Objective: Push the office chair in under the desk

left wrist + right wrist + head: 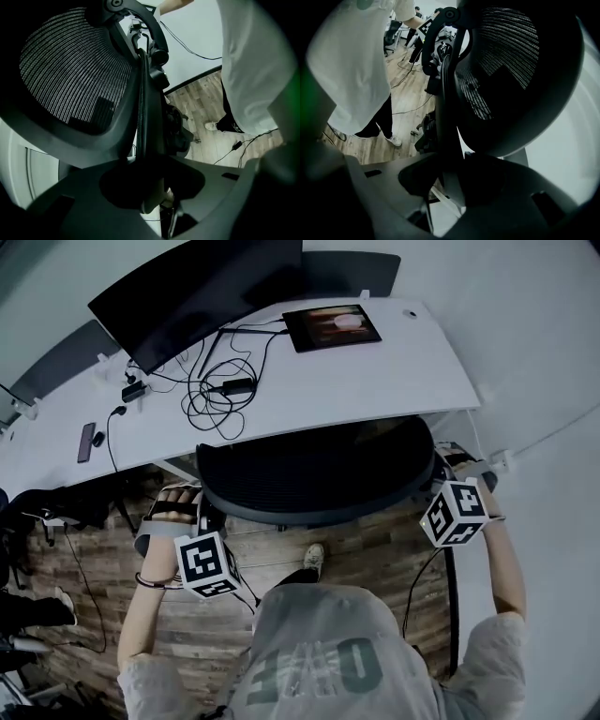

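Both tools grip the office chair (314, 482) by its back. The left gripper (151, 190) has its jaws closed partway on the left rim of the frame, and the right gripper (451, 185) likewise on the right rim. The chair's back stands at the near edge of the desk (394, 381), right of its middle, with the seat apparently under it. To finish well, push evenly with both sides (an uneven shove would swivel it), straight toward the far edge, slowly, stopping before the back strikes the desk.
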Tool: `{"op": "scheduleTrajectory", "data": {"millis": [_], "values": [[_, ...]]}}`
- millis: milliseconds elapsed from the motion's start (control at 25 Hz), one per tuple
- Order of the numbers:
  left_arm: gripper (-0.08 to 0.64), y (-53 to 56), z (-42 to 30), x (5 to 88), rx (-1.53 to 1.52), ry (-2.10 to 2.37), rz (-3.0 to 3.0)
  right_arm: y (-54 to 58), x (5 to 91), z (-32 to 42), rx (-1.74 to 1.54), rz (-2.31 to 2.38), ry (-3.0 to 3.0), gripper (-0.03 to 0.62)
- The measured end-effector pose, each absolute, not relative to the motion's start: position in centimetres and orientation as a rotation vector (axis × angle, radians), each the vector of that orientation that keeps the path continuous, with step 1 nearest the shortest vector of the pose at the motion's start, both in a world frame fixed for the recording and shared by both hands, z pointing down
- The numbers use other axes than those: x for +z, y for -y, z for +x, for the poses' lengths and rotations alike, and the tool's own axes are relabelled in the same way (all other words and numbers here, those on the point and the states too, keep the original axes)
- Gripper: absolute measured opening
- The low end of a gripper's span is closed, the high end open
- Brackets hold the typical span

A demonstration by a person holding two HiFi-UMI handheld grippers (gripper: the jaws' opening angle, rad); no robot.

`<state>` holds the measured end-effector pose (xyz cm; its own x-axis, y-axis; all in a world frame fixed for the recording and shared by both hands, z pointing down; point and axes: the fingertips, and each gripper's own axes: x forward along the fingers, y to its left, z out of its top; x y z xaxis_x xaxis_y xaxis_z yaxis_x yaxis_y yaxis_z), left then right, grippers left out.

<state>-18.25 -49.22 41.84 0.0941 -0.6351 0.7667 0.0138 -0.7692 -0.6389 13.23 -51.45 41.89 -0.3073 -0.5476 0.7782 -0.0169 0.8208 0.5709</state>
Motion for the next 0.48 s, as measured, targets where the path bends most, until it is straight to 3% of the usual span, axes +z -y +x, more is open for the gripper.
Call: {"op": "scheduleTrajectory", "data": {"millis": [480], "values": [[0.153, 54.5, -18.5, 41.8, -1.791, -0.679, -1.85, 57.0, 41.5, 13.2, -0.618, 0.407, 1.849, 0.16]]}}
